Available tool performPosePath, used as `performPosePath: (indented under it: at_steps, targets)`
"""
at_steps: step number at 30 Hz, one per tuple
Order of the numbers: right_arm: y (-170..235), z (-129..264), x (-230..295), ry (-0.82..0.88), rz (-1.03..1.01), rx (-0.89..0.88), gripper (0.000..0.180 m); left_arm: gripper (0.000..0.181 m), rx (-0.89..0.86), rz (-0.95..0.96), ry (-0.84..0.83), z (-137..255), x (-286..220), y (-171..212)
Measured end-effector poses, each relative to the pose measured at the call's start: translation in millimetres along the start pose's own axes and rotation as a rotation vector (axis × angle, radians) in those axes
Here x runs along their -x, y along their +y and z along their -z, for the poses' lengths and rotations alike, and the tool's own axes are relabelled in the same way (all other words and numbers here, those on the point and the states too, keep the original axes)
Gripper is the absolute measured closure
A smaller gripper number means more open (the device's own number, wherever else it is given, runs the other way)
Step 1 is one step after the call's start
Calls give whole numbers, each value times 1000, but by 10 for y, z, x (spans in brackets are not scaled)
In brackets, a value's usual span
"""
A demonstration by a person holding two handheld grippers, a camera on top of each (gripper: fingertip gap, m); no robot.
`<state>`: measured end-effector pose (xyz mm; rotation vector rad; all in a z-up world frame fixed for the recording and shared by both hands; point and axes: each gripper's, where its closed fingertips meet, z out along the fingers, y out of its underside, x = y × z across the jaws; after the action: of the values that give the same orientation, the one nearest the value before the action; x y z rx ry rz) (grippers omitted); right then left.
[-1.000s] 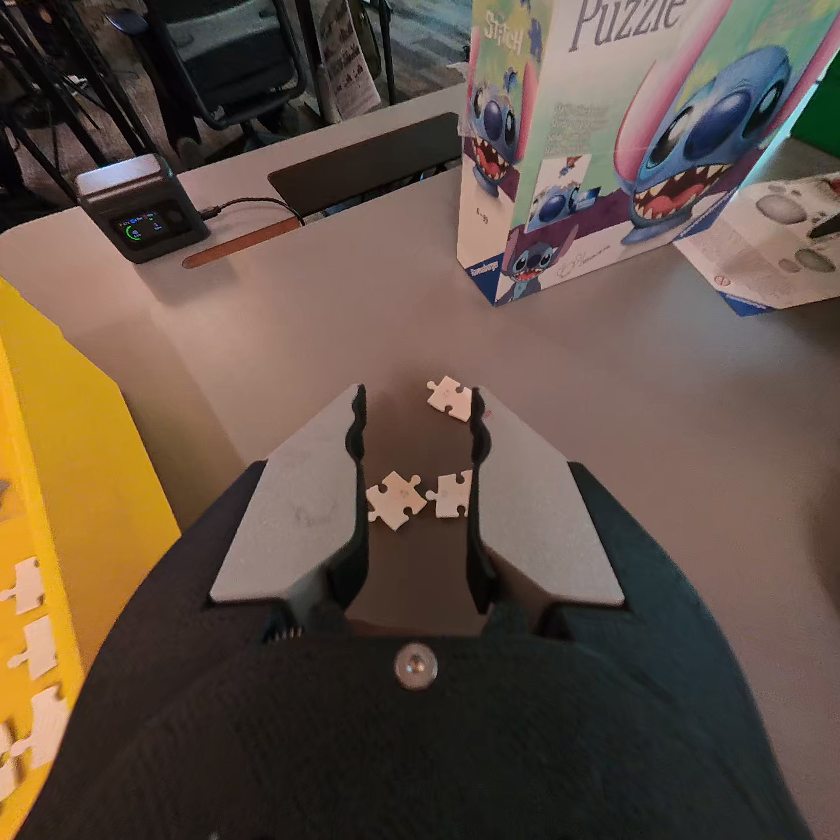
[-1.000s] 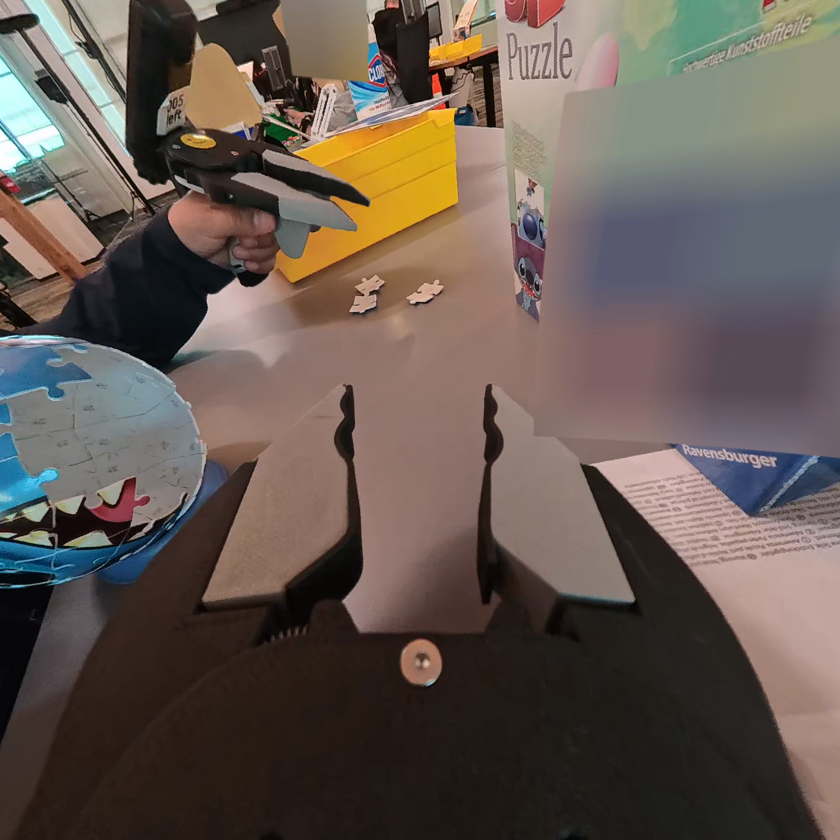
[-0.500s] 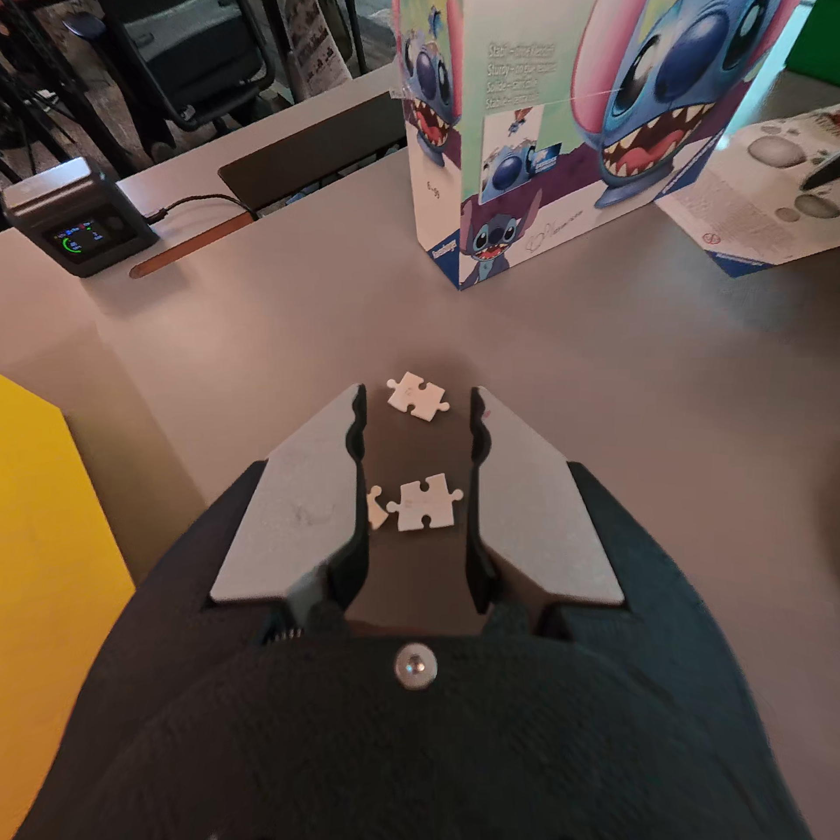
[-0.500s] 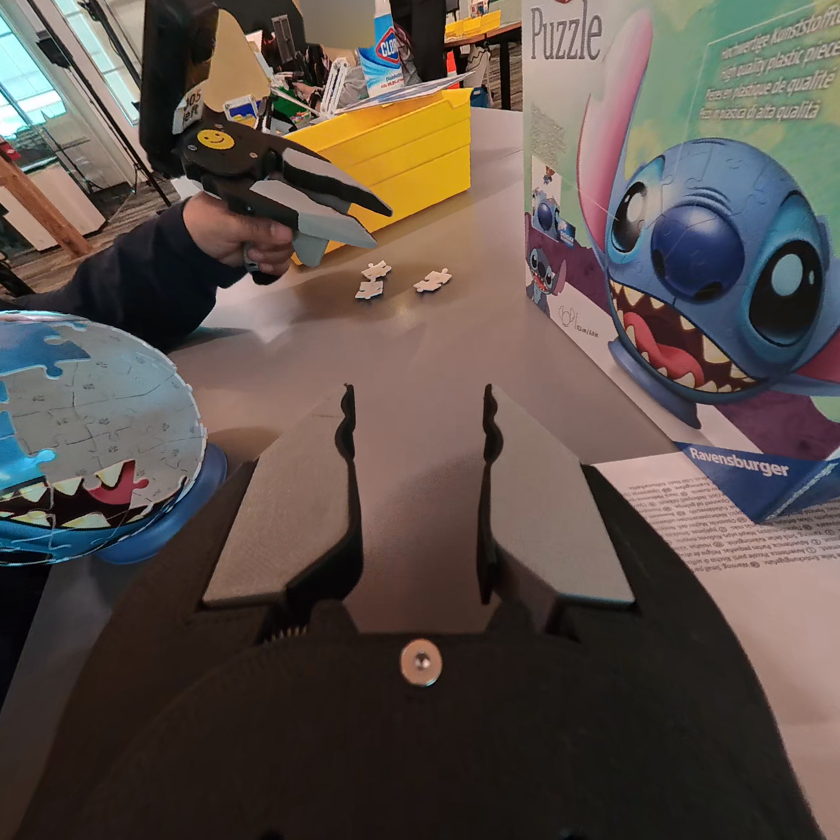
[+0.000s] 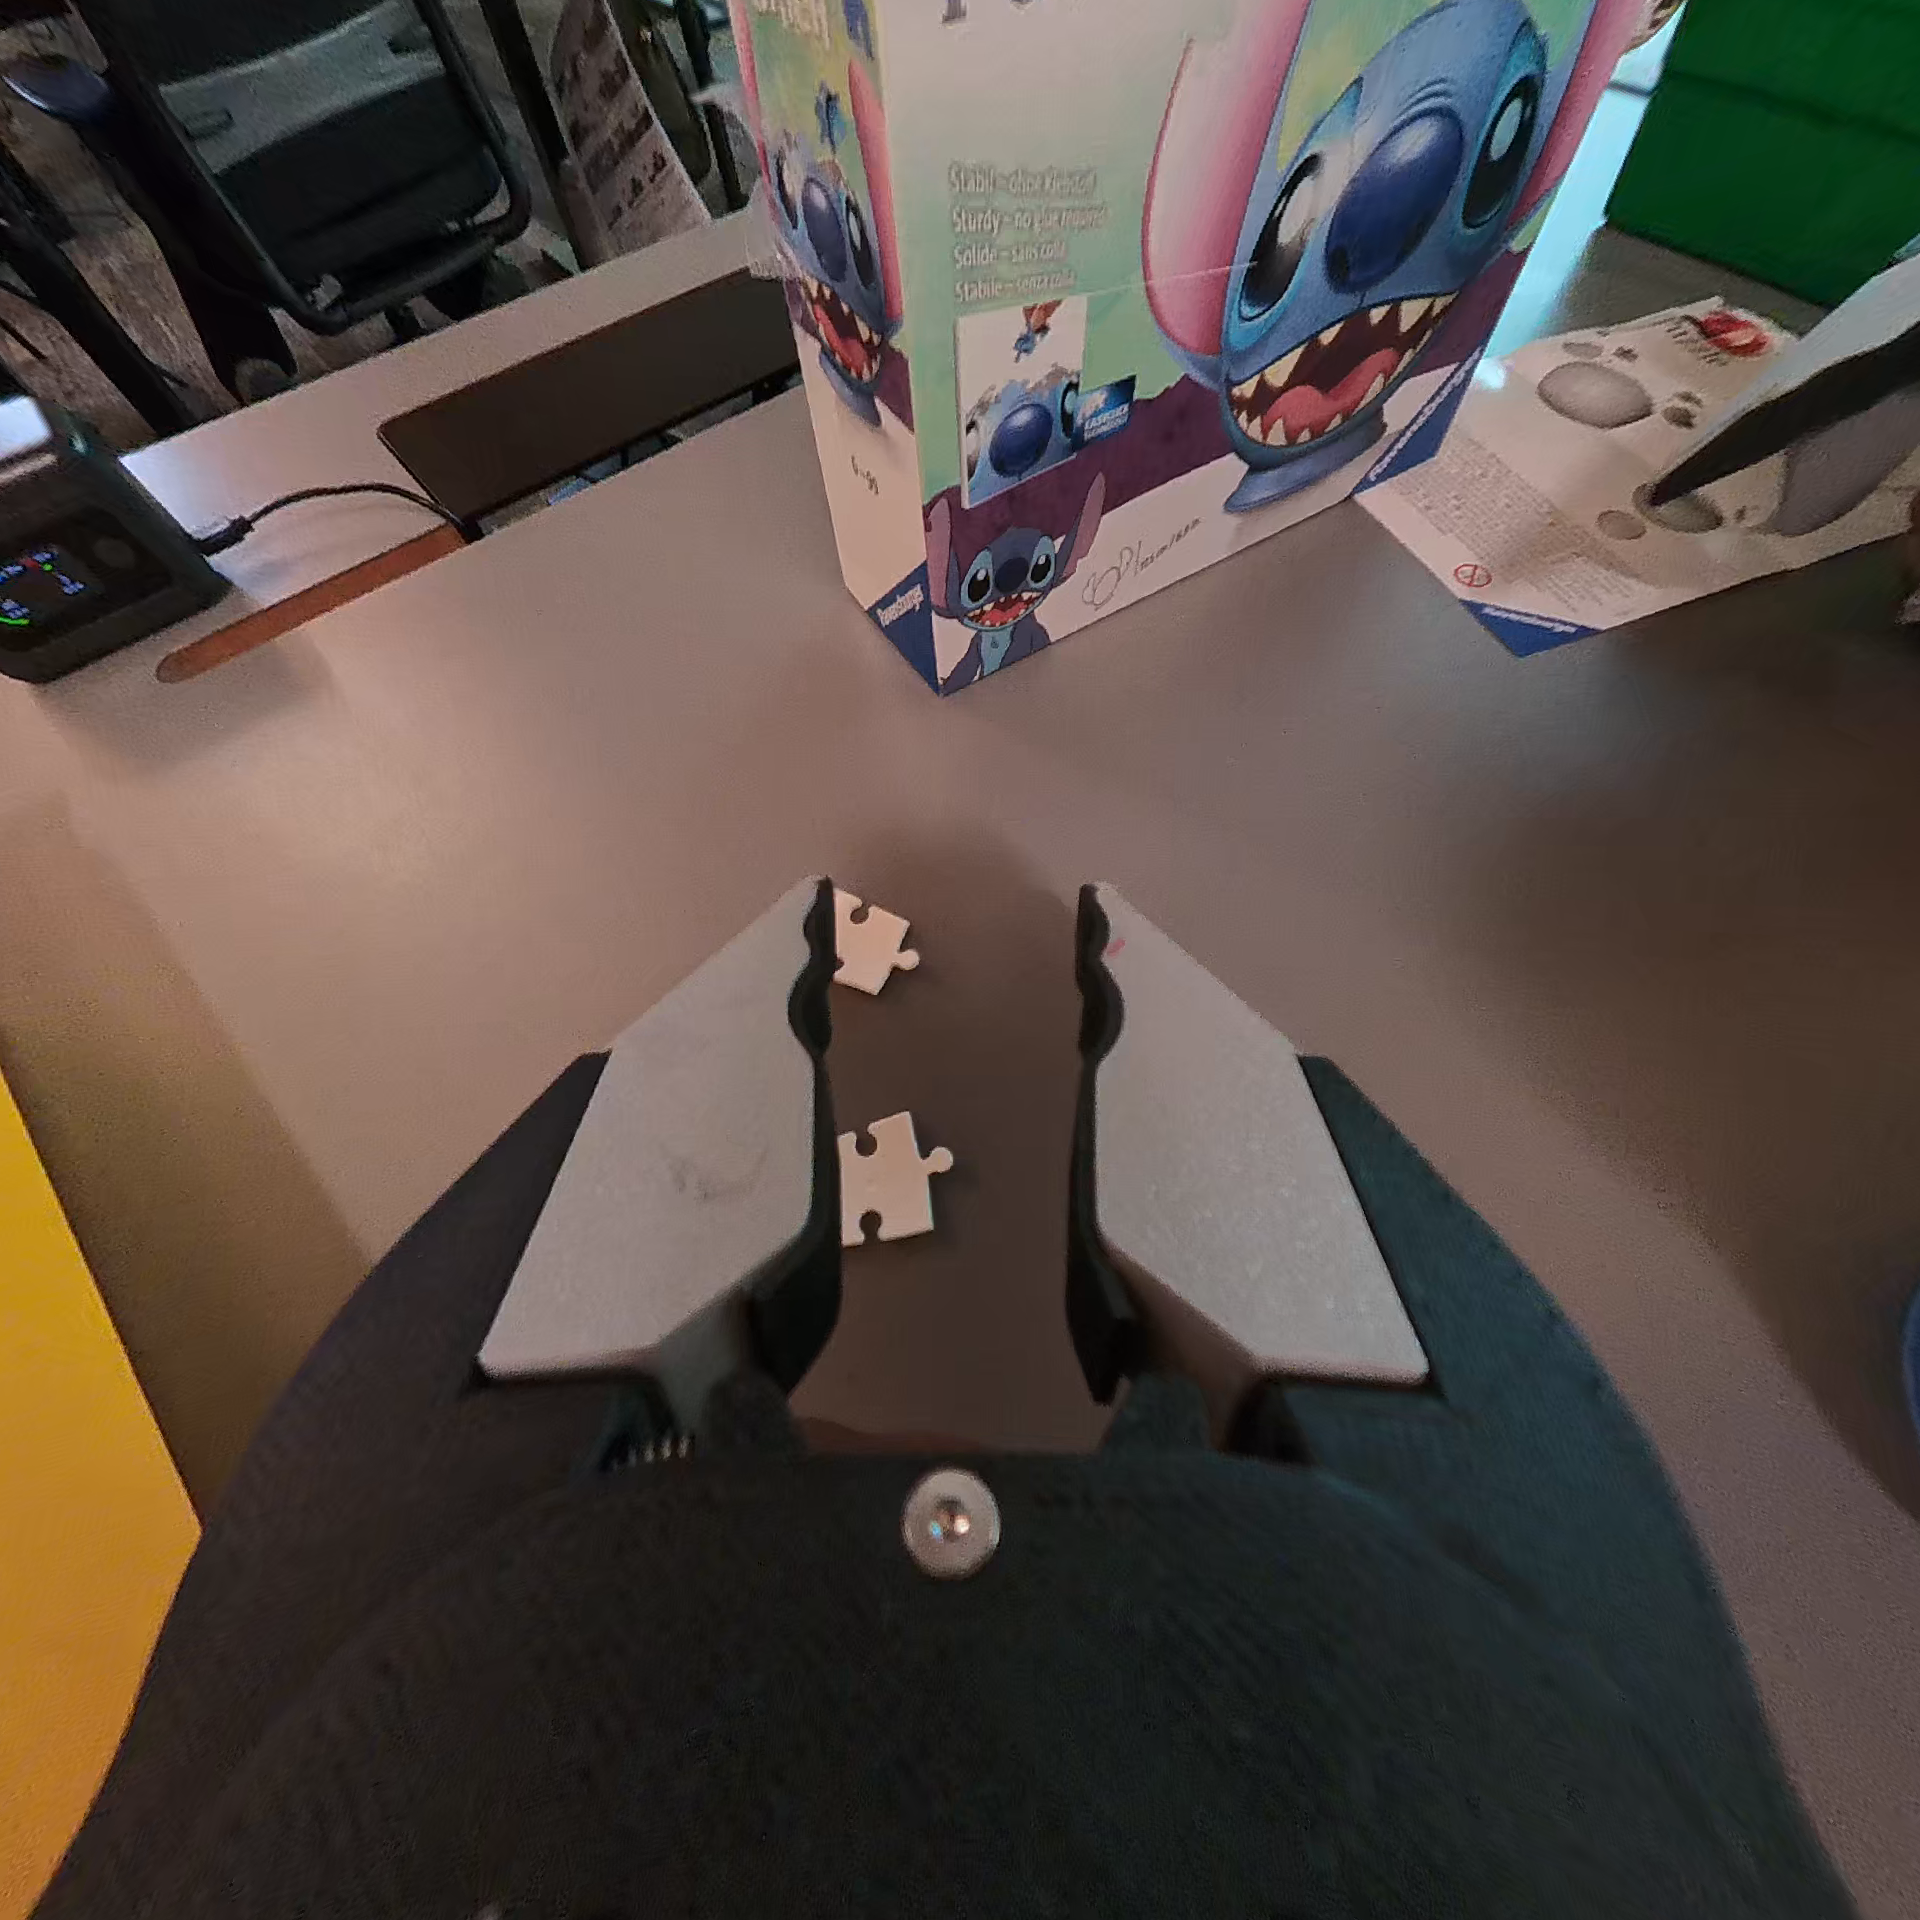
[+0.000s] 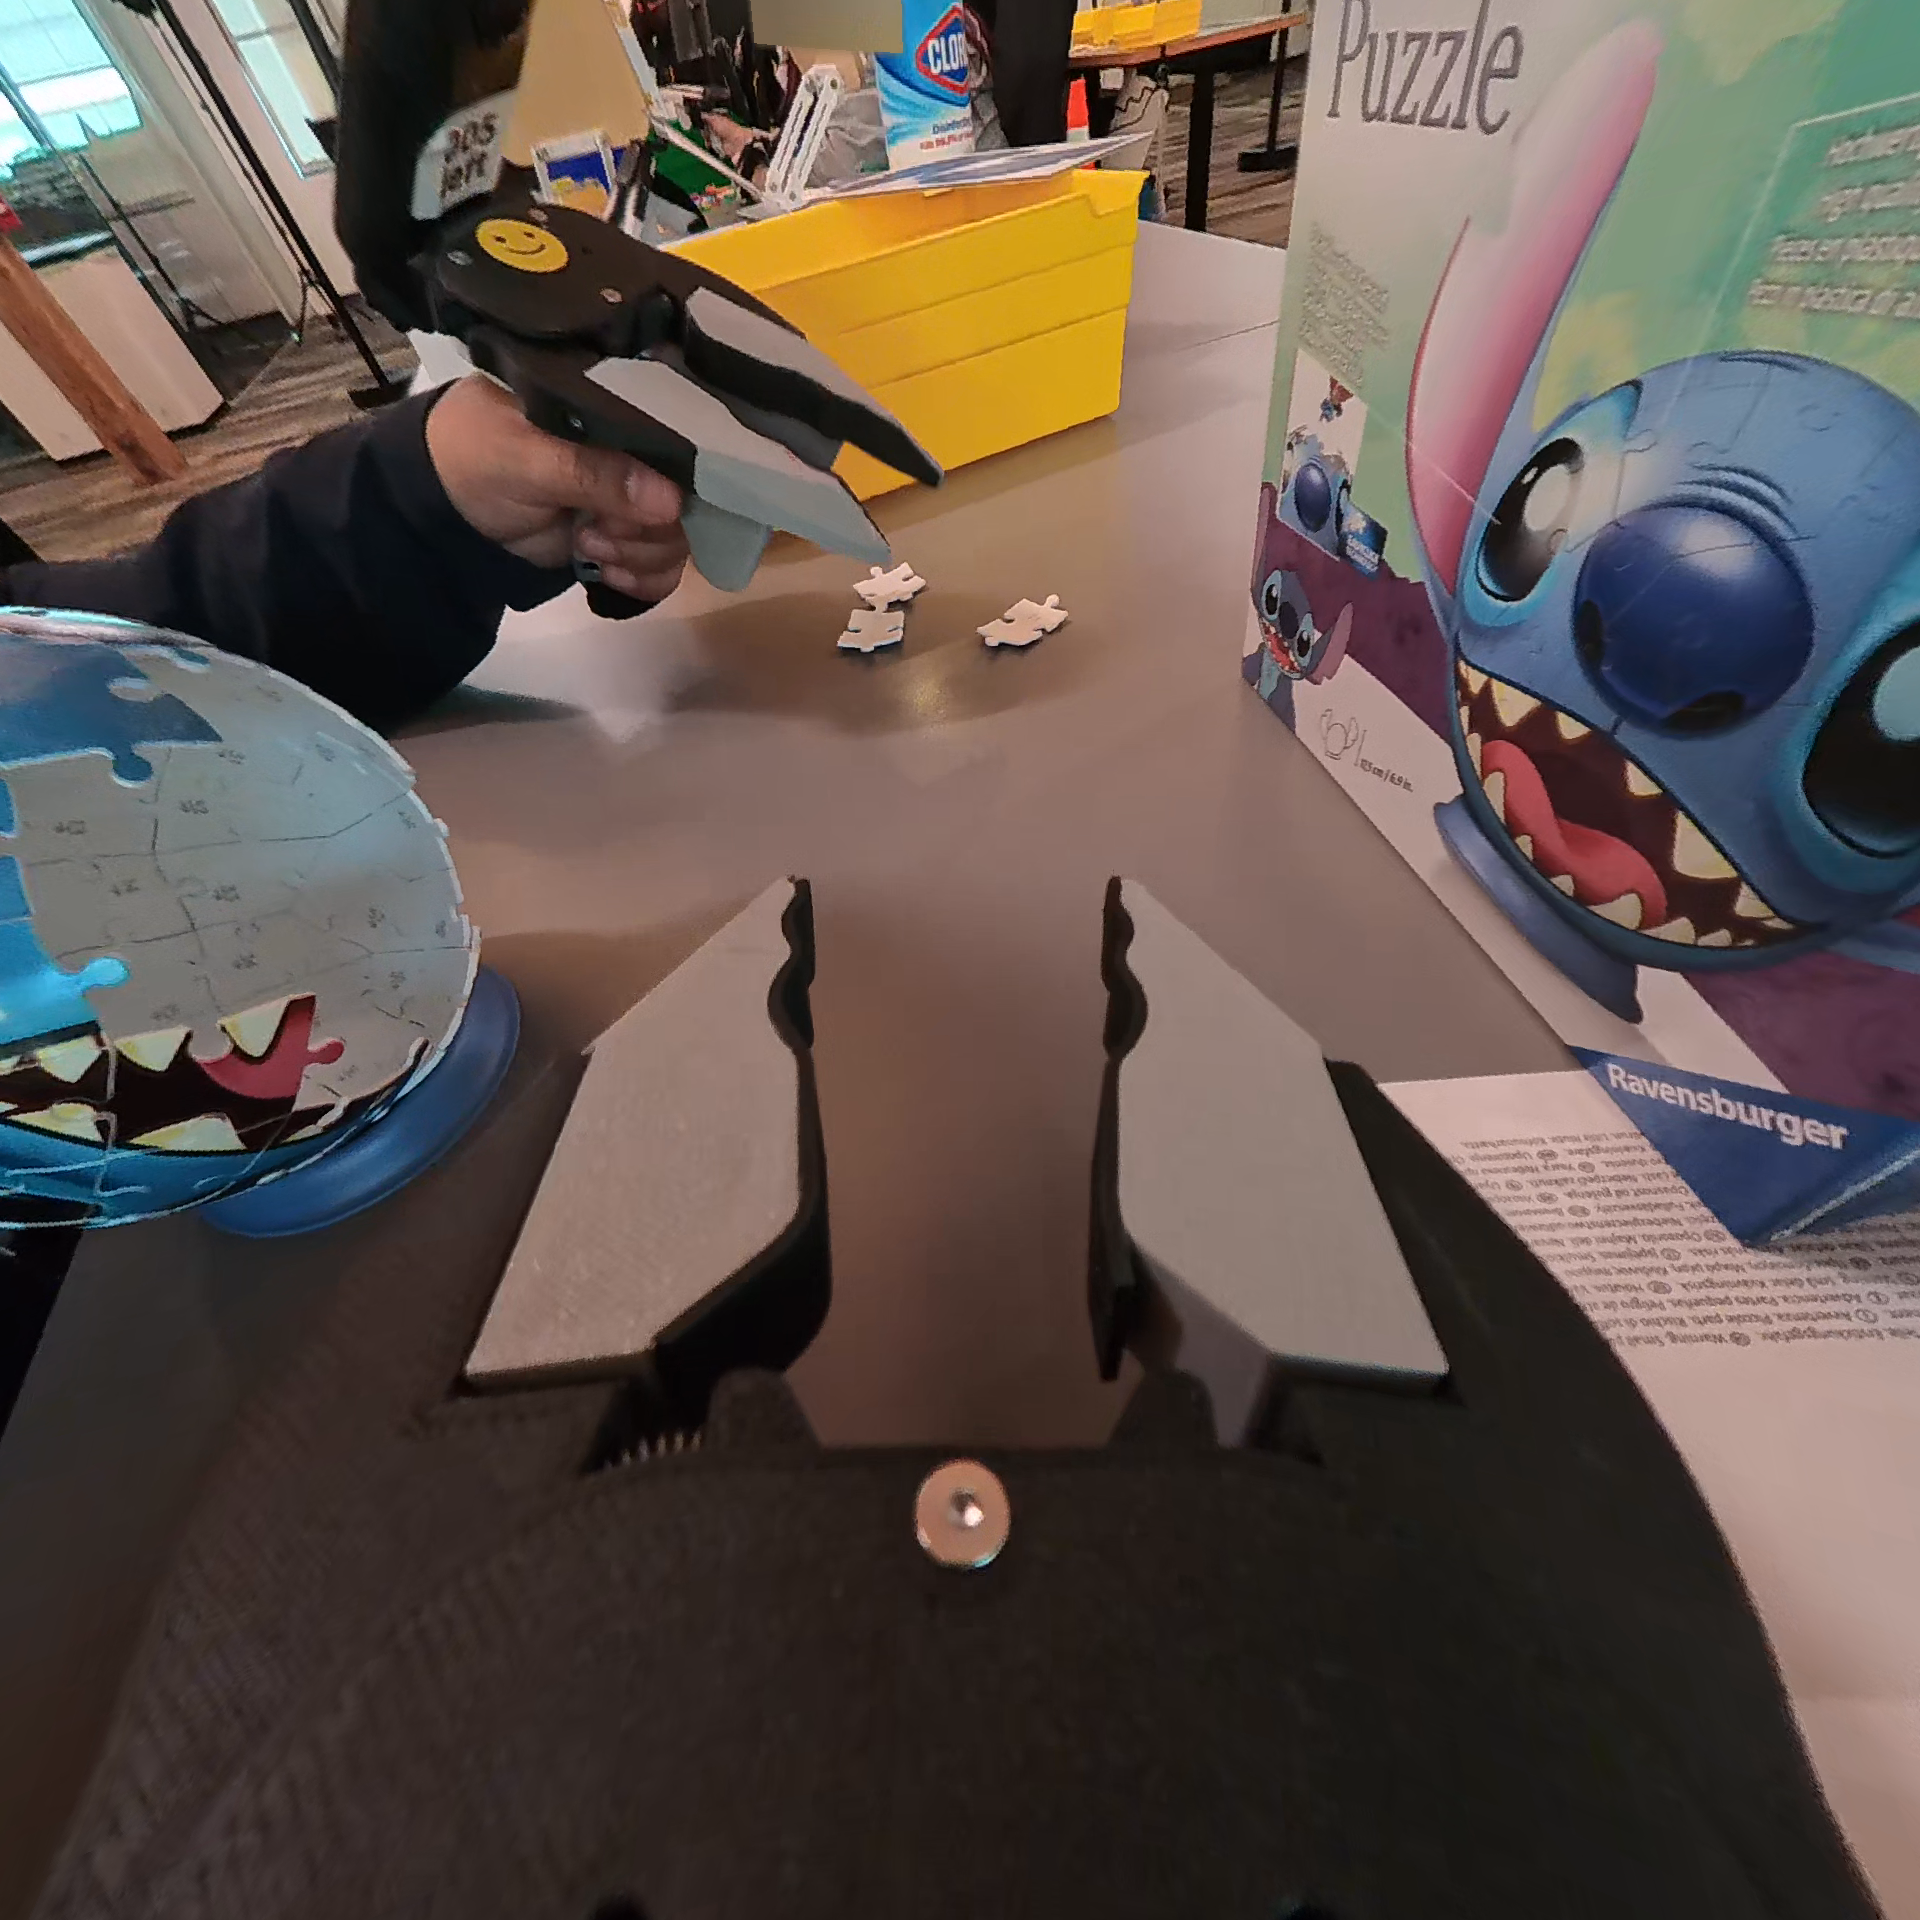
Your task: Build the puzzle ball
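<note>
Spanning both views: grey tabletop, carrying everything below.
Standing upright at the far side: puzzle box with blue cartoon creature art, also filling the right of the right wrist view.
Sitting along the left edge: yellow bin, well behind the loose pieces in the right wrist view.
Resting on a blue ring stand at the left of the right wrist view: puzzle ball, partly built, grey inner faces showing beside the blue and toothy printed area, edge cut off by the frame.
Lying flat next to the box: instruction sheet, right of the right claw.
Hovering low above the tabletop, empty: right claw, jaws wide apart, nothing between them.
Angling down over the loose pieces, held in a hand with a dark sleeve: left claw, jaws apart, gripping nothing.
Parked at far left: small black device with lit screen, cable plugged in.
Lying pale side up on the tabletop: near puzzle piece between the left claw's fingers, close to the left finger; far puzzle piece just at the left fingertip.
Showing in the right wrist view: three pieces total, two touching or overlapping, cannot tell which, one apart.
</note>
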<state>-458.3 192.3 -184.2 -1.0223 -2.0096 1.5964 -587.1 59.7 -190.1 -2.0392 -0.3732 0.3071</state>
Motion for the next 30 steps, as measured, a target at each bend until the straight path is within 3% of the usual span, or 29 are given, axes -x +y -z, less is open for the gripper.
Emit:
performPosePath:
  at_steps: [30]
  targets:
    - [-25,21,6,-24,-27,-20,126,135,-49,48,87,80,-189,-147]
